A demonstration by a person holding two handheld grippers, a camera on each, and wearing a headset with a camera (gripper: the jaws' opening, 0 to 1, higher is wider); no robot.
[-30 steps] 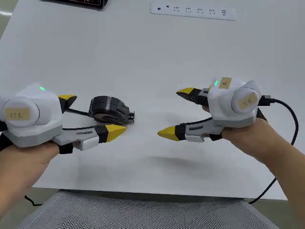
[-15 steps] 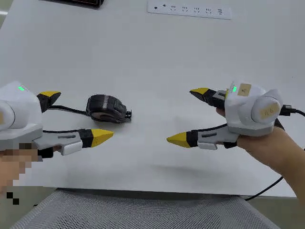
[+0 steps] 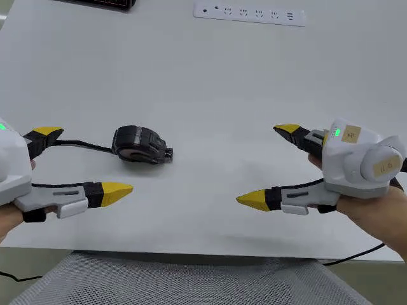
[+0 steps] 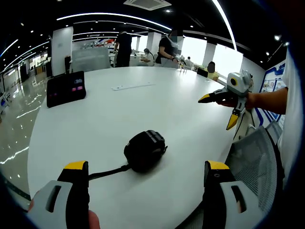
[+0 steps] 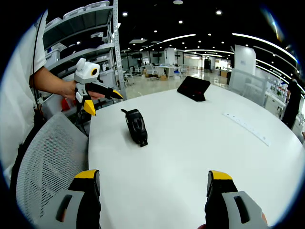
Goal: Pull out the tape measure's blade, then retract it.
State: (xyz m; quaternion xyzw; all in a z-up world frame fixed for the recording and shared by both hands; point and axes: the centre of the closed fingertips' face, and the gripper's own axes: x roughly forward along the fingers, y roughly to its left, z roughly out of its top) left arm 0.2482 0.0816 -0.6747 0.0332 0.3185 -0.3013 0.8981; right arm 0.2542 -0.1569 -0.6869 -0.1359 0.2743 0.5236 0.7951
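The tape measure (image 3: 141, 145) lies on the white tabletop (image 3: 210, 82) with its blade wound in, just ahead of the left tool (image 3: 89, 160), a black cord (image 3: 86, 145) trailing from it toward that tool's far jaw. The left tool and the right tool (image 3: 264, 164) are both released, jaws spread wide and grasping nothing, the right one well apart from the tape measure.

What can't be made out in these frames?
Tape measure: blade tip too small in the head view; whether any blade is out is unclear.
Left gripper: body cut off by the head view's left edge.
Black device: cut off by the head view's top edge.
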